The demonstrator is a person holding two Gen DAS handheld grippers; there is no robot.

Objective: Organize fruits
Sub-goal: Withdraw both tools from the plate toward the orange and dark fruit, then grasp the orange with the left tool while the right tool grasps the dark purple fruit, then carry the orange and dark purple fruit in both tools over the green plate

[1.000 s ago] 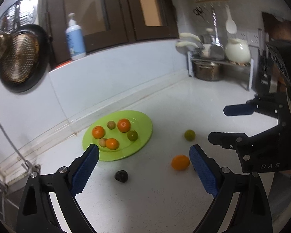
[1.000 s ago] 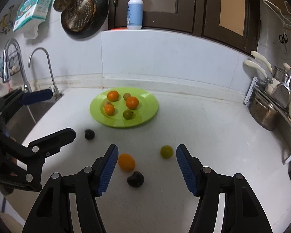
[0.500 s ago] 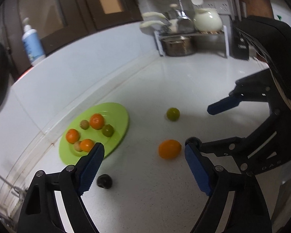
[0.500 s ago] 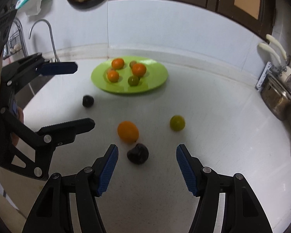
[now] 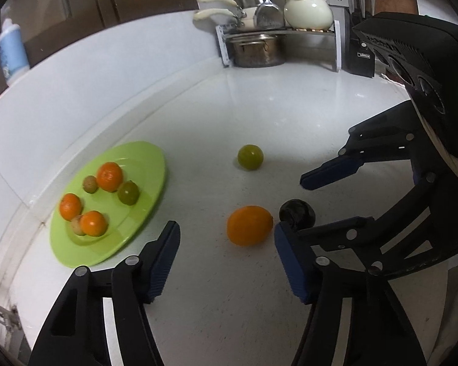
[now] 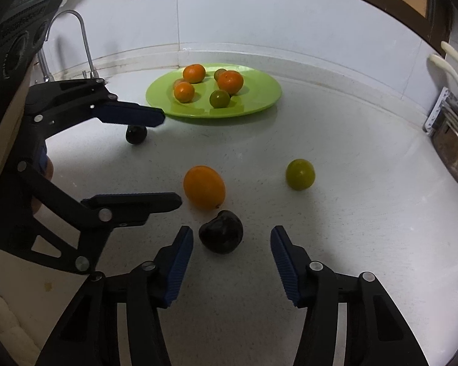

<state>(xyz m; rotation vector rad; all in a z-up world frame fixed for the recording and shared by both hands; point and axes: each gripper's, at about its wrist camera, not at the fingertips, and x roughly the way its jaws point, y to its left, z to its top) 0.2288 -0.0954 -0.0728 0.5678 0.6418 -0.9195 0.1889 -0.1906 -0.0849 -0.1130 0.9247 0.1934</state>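
Observation:
A green plate (image 5: 143,164) (image 6: 259,91) holds several small oranges and green fruits. On the white counter lie a large orange (image 5: 249,225) (image 6: 204,187), a green fruit (image 5: 250,156) (image 6: 300,174) and a dark fruit (image 5: 296,213) (image 6: 220,231). A second dark fruit (image 6: 136,134) lies left of the plate. My left gripper (image 5: 227,257) is open, with the large orange just ahead of its fingertips. My right gripper (image 6: 232,262) is open, with the dark fruit just ahead between its fingers.
A rack (image 5: 290,30) with a steel pot (image 5: 253,50) and a cream pot (image 5: 308,10) stands at the counter's far right. A tap (image 6: 82,39) and sink are at the left. A soap bottle (image 5: 10,52) stands on the ledge.
Both grippers have moved forward and down toward the loose fruit. The left one has swung right onto the large orange; the right one has closed in on the dark fruit.

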